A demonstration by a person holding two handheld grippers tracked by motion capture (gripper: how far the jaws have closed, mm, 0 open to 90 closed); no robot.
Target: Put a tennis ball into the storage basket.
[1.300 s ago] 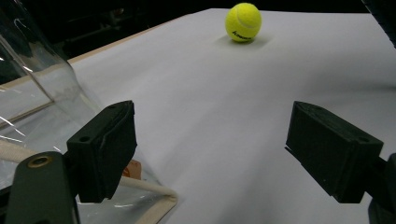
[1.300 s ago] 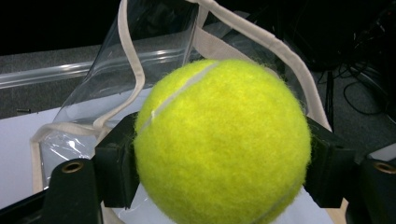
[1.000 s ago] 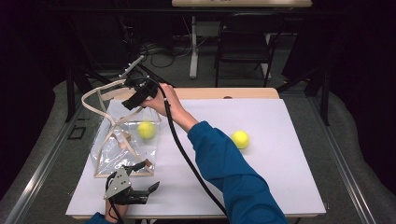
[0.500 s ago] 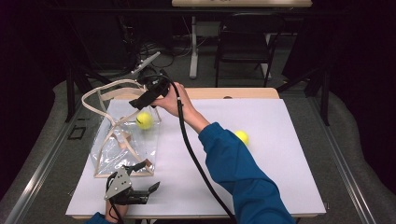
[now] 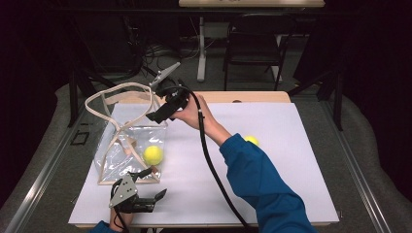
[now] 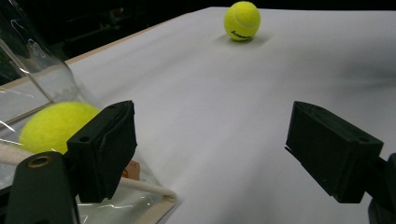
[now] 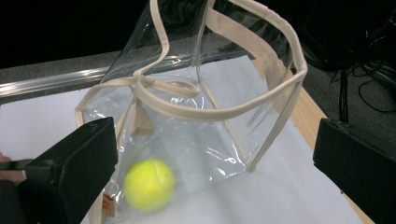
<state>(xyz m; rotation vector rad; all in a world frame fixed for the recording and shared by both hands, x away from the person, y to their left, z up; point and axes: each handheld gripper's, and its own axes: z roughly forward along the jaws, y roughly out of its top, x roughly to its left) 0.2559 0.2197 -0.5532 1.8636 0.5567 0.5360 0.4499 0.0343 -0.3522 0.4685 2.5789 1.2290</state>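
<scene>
— Since a second ago the tennis ball (image 5: 152, 155) has gone from the top of the clear tote bag (image 5: 127, 150) down to its floor, and the right gripper (image 5: 159, 115) has drawn back toward the far edge of the surface (image 5: 291, 194).

— Are its fingers empty now?

— Yes. They have just been opening and now stand wide apart with nothing between them; in the right gripper view the ball (image 7: 149, 184) lies past them, inside the bag (image 7: 201, 135), under the beige handles.

— So the drop is done?

— I judge it so. The ball rests low in the bag, near the front left corner of the surface, and the bag stands upright with its mouth open.

— And the left gripper (image 5: 137, 199)?

— It sits at the near edge, just in front of the bag, fingers spread and holding nothing. In the left gripper view the bagged ball (image 6: 53, 125) is just behind its left finger.

— What remains?

— A second tennis ball (image 5: 251, 141) lies loose toward the middle right of the surface, well apart from the bag and partly behind the blue sleeve (image 5: 262, 184). It looks like the next thing to fetch.
</scene>
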